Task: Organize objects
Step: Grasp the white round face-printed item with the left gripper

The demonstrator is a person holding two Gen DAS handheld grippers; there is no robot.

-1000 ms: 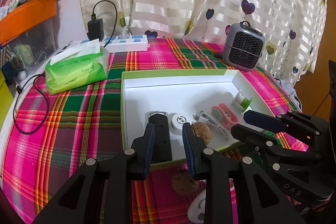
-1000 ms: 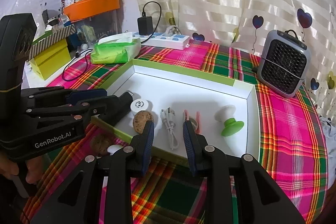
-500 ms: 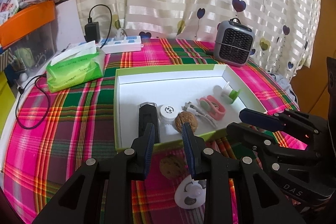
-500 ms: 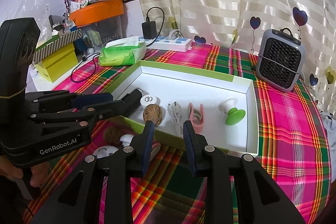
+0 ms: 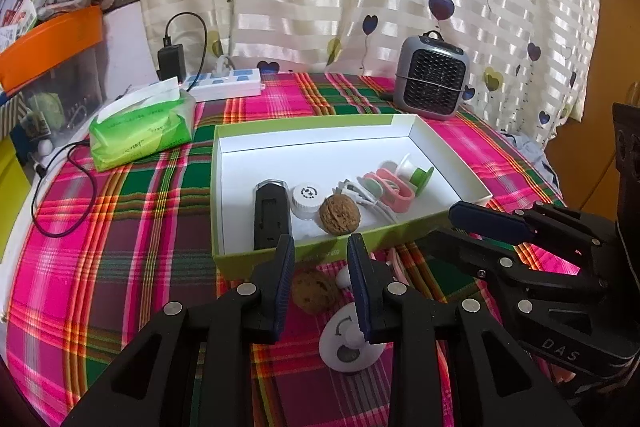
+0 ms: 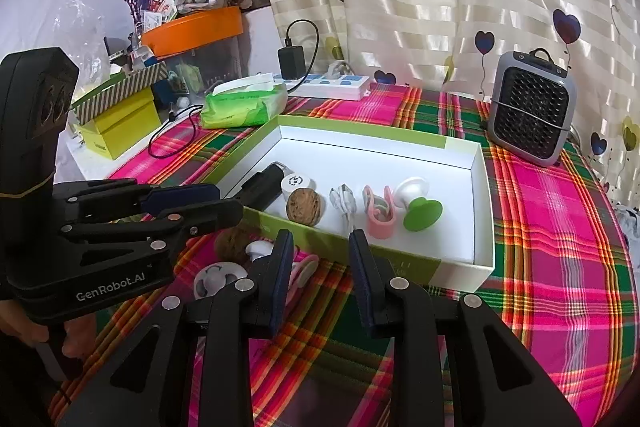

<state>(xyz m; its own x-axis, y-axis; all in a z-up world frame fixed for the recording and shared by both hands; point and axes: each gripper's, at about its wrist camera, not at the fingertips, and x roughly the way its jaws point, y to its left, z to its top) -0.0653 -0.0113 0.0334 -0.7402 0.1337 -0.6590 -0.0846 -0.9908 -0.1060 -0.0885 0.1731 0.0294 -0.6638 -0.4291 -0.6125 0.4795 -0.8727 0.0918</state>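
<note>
A green-and-white box [image 5: 248,255] [image 6: 476,267] on the plaid cloth holds a black device [image 5: 270,217], a white round cap [image 5: 306,197], a walnut [image 5: 339,215] [image 6: 303,207], a white cable [image 6: 342,199], a pink clip [image 6: 378,213] and a white-and-green suction holder [image 6: 418,207]. In front of the box lie a second walnut [image 5: 314,291] [image 6: 232,245], a white suction holder [image 5: 348,343] [image 6: 218,277] and a pink-and-white item [image 6: 302,267]. My left gripper [image 5: 320,279] is open and empty just above the loose walnut. My right gripper [image 6: 320,267] is open and empty before the box front wall.
A green tissue pack [image 5: 140,131], a power strip with charger [image 5: 224,87] and a grey mini heater [image 5: 432,83] stand behind the box. Yellow boxes [image 6: 116,127] and an orange bin [image 6: 196,29] are at the far left. A black cable [image 5: 60,187] loops on the cloth.
Both grippers have pulled back from the box toward me. The loose walnut and white holder in front of the box have come into fuller view. Both grippers stay open.
</note>
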